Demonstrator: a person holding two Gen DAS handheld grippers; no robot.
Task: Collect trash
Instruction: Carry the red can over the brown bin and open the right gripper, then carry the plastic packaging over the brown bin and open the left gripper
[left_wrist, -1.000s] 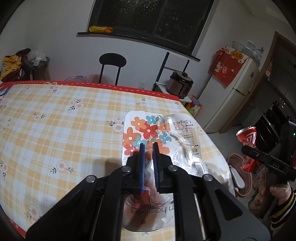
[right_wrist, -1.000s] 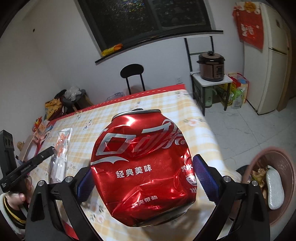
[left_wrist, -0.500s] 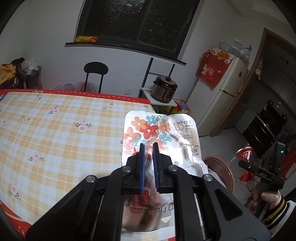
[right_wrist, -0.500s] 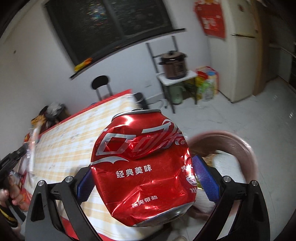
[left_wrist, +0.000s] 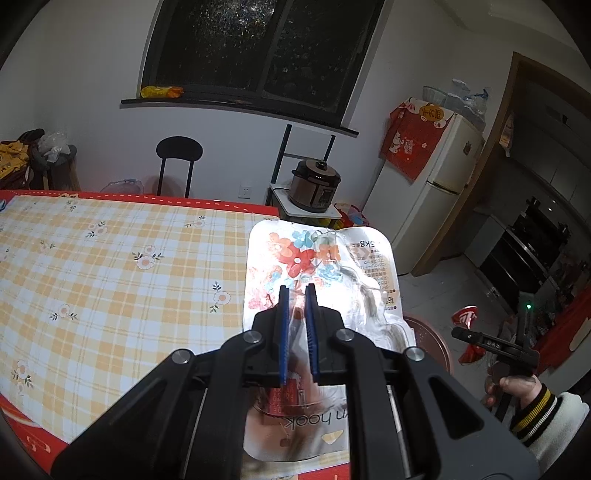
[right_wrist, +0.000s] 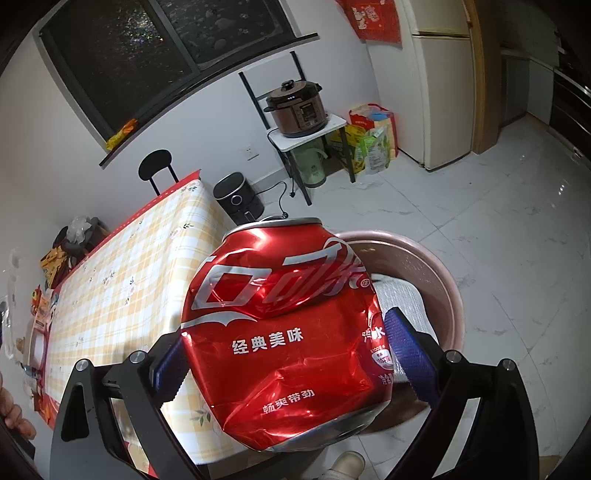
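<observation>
My left gripper (left_wrist: 296, 291) is shut on a flat clear plastic package (left_wrist: 325, 266) printed with red and blue flowers, held above the table's right end. My right gripper (right_wrist: 291, 354) is shut on a crushed red cola can (right_wrist: 288, 325) and holds it over a pink basin (right_wrist: 439, 280) on the floor, beside the table's end. The right gripper with the can (left_wrist: 466, 317) also shows at the right of the left wrist view, next to the basin (left_wrist: 432, 336). The basin holds a white quilted item (right_wrist: 402, 299).
The table (left_wrist: 92, 266) has a yellow checked cloth with a red border. A black chair (left_wrist: 178, 153) stands behind it. A rice cooker (right_wrist: 295, 107) sits on a small stand, a fridge (right_wrist: 439, 74) beyond. An air fryer (right_wrist: 238, 199) is on the floor.
The right gripper has carried the can off the table side and down over the pink basin. The left gripper has swung right with the package, toward the table's end.
</observation>
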